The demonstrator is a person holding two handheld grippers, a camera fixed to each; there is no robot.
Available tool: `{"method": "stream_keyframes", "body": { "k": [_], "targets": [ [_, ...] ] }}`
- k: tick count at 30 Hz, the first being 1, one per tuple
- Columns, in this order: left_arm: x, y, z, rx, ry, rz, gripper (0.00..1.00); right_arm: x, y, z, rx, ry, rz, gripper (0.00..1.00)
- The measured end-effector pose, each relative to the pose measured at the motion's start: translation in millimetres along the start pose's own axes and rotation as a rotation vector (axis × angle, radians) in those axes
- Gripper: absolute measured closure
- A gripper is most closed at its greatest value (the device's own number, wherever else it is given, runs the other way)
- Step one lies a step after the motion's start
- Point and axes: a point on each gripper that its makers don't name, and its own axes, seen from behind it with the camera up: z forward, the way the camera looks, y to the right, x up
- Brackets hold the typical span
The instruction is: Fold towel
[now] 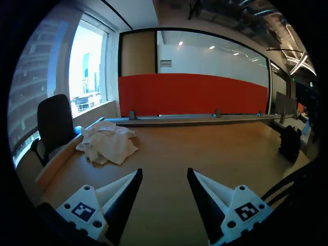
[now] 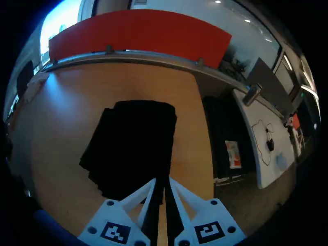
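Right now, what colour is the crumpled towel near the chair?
White, slightly creamy; the towel shows best in the left gripper view.

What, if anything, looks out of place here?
A white cloth lies crumpled in a heap near the window-side edge of the desk, not folded. The black towel lies flat, its layered edges slightly uneven.

Environment: open-plan office. Reference item: the long wooden desk (image 1: 197, 151). A red divider panel (image 1: 192, 94) runs along its far edge. A black office chair (image 1: 55, 121) stands at one end, beside a window (image 1: 88, 69) onto city towers. A glass partition (image 1: 213, 57) rises behind the desk.
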Motion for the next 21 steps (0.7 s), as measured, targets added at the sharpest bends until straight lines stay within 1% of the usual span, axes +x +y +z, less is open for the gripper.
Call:
{"method": "stream_keyframes", "body": {
  "k": [5, 11, 21],
  "targets": [
    [1, -1.1, 0.0, 0.005, 0.000, -0.002, 0.20, -7, 1, 8.4, -0.005, -0.009, 0.037, 0.93],
    [1, -1.8, -0.2, 0.007, -0.001, 0.002, 0.20, -15, 0, 17.0, -0.011, -0.026, 0.056, 0.93],
    [1, -0.7, -1.2, 0.005, -0.002, 0.005, 0.20, -22, -1, 22.6, -0.011, -0.034, 0.091, 0.93]
  ]
}}
